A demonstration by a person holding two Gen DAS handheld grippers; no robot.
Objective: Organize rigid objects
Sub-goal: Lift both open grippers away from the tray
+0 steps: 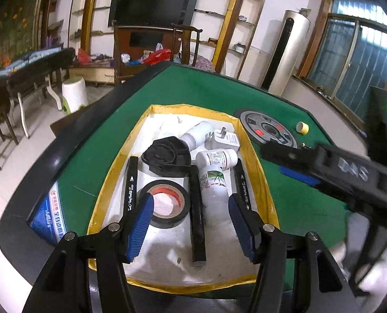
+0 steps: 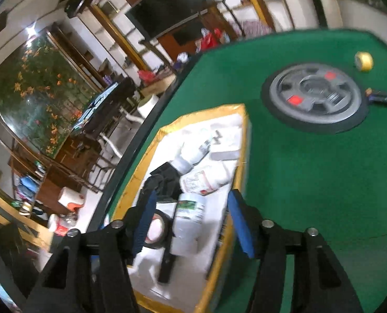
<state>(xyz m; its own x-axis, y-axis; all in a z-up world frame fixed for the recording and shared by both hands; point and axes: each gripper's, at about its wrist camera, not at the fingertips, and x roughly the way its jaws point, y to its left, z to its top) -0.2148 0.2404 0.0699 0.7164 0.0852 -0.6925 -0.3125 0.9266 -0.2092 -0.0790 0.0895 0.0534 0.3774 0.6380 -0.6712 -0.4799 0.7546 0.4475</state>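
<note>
**Green felt, box nearly filled**

Green table [image 1: 206,91]; yellow-rimmed box [image 1: 256,161] holding bottles, markers, black tape [image 1: 164,203]. Outside, right of box and well apart: small yellow roll [image 1: 303,127], lying flat, no long axis. Nearer right gripper [image 2: 191,224]: half open, holding nothing. Left gripper [image 1: 191,224] likewise, empty above box.

The bench [image 1: 209,96] is green with a black edge. On it sits a white box [image 1: 248,135] with a yellow rim. Inside are a black tape roll [image 1: 164,204] with a red ring inside, white bottles [image 1: 215,180] with green and red labels, and black pens [image 1: 197,214]. A grey disc [image 1: 268,130] has red squares. A small tape roll [image 1: 303,127] is yellow. The left claw [image 1: 191,225] is black with blue pads [image 1: 141,224].
</note>
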